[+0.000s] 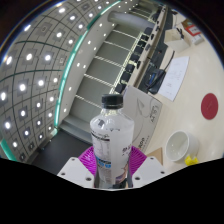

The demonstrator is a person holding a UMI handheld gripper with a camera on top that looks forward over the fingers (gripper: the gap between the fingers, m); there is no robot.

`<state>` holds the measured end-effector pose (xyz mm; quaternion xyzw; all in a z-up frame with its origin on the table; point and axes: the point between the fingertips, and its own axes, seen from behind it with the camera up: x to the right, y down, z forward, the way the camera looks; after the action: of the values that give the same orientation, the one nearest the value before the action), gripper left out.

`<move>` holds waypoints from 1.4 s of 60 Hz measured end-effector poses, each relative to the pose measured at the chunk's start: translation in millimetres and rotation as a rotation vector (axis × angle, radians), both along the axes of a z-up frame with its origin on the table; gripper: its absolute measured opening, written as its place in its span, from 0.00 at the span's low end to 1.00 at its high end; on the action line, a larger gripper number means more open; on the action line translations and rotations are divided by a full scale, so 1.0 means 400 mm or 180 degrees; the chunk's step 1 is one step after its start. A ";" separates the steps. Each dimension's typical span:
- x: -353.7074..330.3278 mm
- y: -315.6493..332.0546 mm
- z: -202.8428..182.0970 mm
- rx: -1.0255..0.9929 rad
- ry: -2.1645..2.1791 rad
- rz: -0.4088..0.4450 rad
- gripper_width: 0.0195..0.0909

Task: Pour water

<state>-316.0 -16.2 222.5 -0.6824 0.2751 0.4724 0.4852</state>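
Leftmost, a dark curved wall studded with rows of small round white lights [35, 75] swept across the scene, edged by a thin teal glowing strip [62, 70]. Beside it, a run of pale grey stepped ledges [120, 50] rose away into the distance.

Centrally, a clear plastic water bottle with a black screw cap and a white label [110, 135] stood upright between the fingers of the hand-held gripper [110, 168]. The magenta pads [92, 158] sat close against the bottle's lower body on either side, so the hand-held gripper appeared closed on the bottle, opened only as wide as the bottle itself. The fingers themselves were largely hidden at the bottom of the view, and I could not tell whether the bottle's base rested on anything. Water was visible inside the bottle.

Behind the bottle lay a light-coloured desk [150, 100]. Further right on it, just beyond the right finger, sat a small pale yellow round cup [179, 146], well apart from the bottle. Rightmost, a round red disc [209, 104] lay on the pale surface beyond the cup.
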 end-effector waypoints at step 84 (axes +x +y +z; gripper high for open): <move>0.609 -0.132 -0.313 -0.0467 -0.3527 -0.0097 0.93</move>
<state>-72.6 -69.2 97.2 -0.8566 0.0209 0.0156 0.5153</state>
